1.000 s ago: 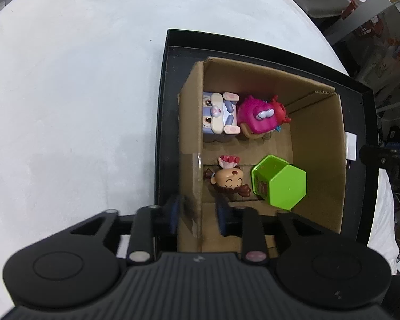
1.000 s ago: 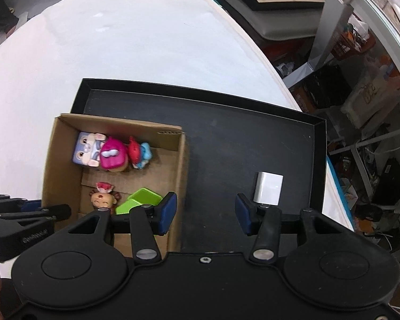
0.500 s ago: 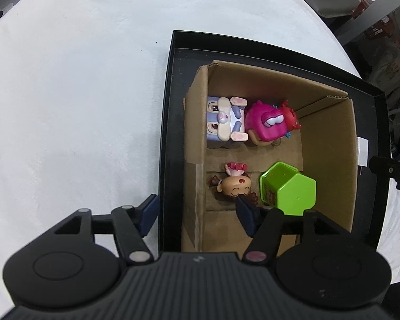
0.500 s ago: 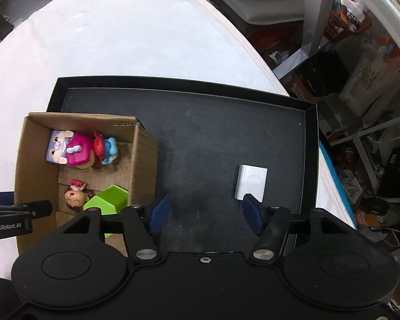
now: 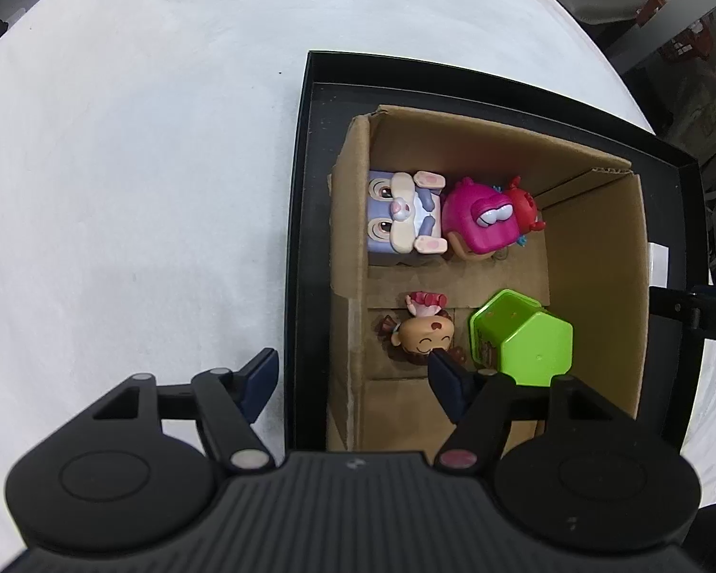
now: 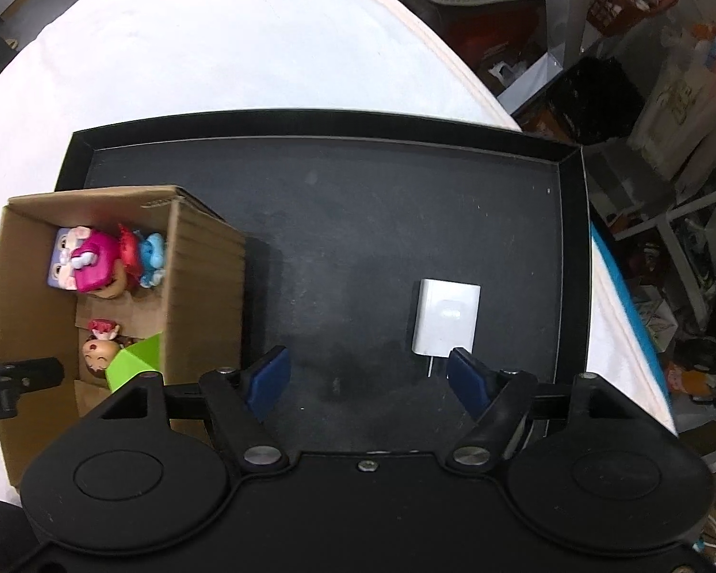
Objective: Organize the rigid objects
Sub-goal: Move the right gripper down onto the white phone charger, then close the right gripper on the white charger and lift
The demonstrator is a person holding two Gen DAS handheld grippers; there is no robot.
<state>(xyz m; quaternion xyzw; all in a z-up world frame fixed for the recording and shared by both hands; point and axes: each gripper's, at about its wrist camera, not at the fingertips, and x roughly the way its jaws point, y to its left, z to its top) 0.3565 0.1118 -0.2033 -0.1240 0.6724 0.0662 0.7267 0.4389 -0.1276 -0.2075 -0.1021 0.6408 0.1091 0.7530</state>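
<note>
Now your left hand-held gripper (image 5: 353,375) is hanging spread wide and holding nothing, astride the cardboard box's (image 5: 596,258) left wall; a second ago it was pinching that wall. Your right hand-held gripper (image 6: 365,375) is also spreading empty, now over the black tray (image 6: 339,219) just beside the white charger (image 6: 446,317), right of the cardboard box.

Bright, even overhead light is seen in both wrist views, with heavy fisheye bending.

The white tabletop (image 5: 119,167) is nearly washed out; soft shadow is thrown inside the cardboard box (image 5: 596,248) and beside it on the black tray (image 6: 358,219). Straight edges are curved towards the corners, and the room clutter at the right margins is rendered soft and smeared.
</note>
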